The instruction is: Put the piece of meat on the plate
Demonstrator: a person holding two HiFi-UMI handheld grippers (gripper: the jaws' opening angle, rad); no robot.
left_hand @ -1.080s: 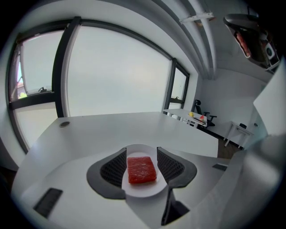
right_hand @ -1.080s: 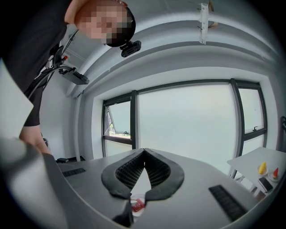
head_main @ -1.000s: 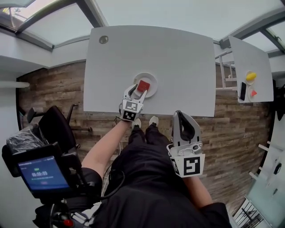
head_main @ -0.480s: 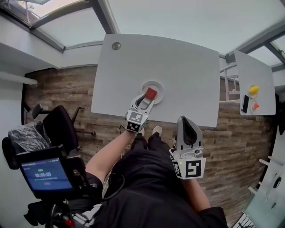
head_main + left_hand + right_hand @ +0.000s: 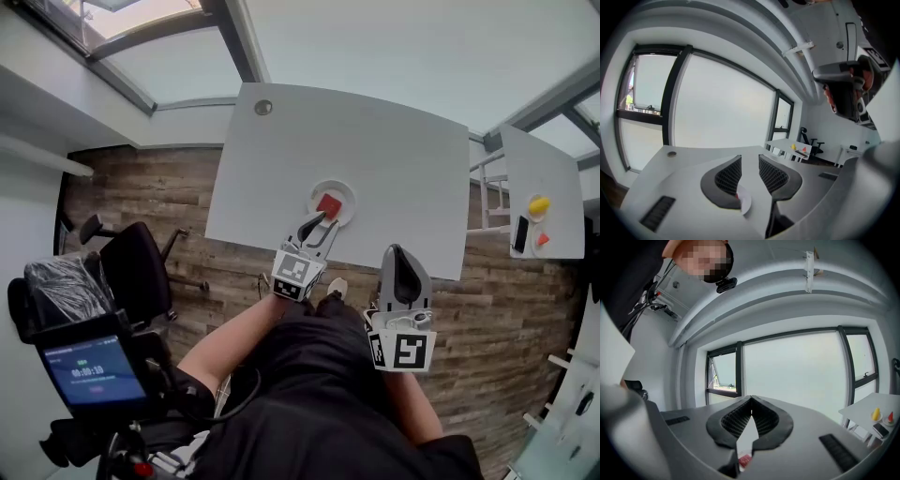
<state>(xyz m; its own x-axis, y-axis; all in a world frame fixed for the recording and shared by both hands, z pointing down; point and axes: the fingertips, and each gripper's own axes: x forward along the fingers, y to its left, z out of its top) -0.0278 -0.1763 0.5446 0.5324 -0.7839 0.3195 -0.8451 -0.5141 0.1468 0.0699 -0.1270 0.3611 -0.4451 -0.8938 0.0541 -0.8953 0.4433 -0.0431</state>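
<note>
On the pale grey rectangular table, near its front edge, the small red square piece of meat lay flat inside the round white plate, free of any grip; the placing, by the look of it, was done. Just short of the plate's near rim hovered the left tongs, grey-bodied with black ribbed pads, tilted a little downward; their jaws had just been closing and stood partly apart with nothing between them, the plate's edge and a sliver of red showing below them in the left gripper view. Short of the table's front edge, above the person's lap, the right tongs were held level, jaw tips pressed together and empty. Well apart, on a second white table to the right, sat a small yellow object and a small red object. Little appeared to remain: drawing the left tongs clear of the plate; the meat itself seemed to need no further move.
</note>
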